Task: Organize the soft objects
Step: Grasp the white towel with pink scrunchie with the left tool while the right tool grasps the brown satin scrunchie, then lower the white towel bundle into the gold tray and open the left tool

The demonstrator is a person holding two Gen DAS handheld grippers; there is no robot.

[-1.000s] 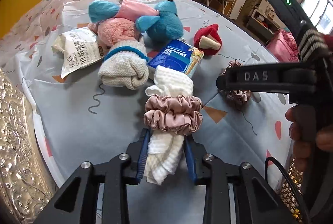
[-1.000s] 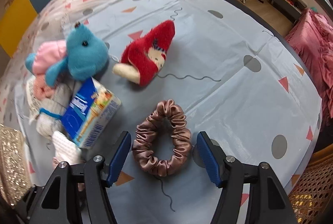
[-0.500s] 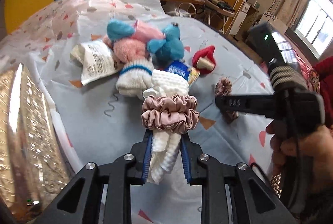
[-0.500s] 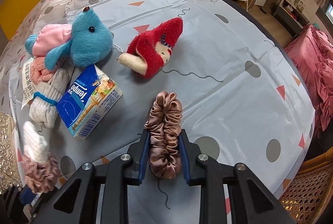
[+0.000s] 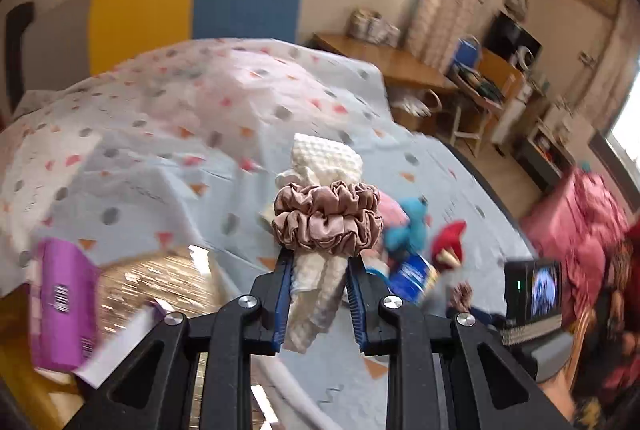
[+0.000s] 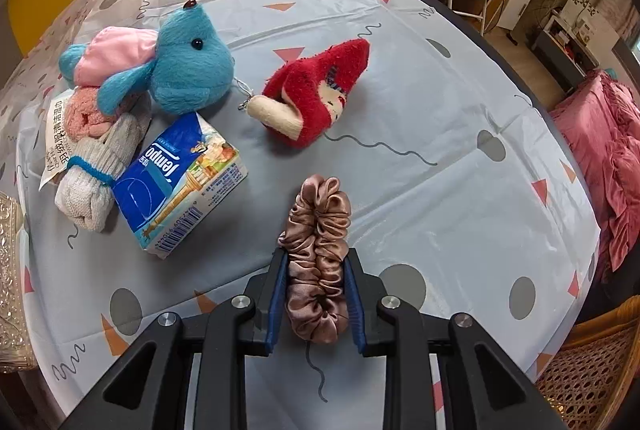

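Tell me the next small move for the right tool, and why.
Probably lift it straight up a little. The right tool is already shut on the pink scrunchie, squeezed narrow between its blue pads, yet the scrunchie looks to be lying on the tablecloth. The left tool already holds its white cloth bundle up off the table.

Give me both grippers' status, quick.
Left gripper: shut on the white cloth roll banded with scrunchies.
Right gripper: just closed, shut on the pink scrunchie.
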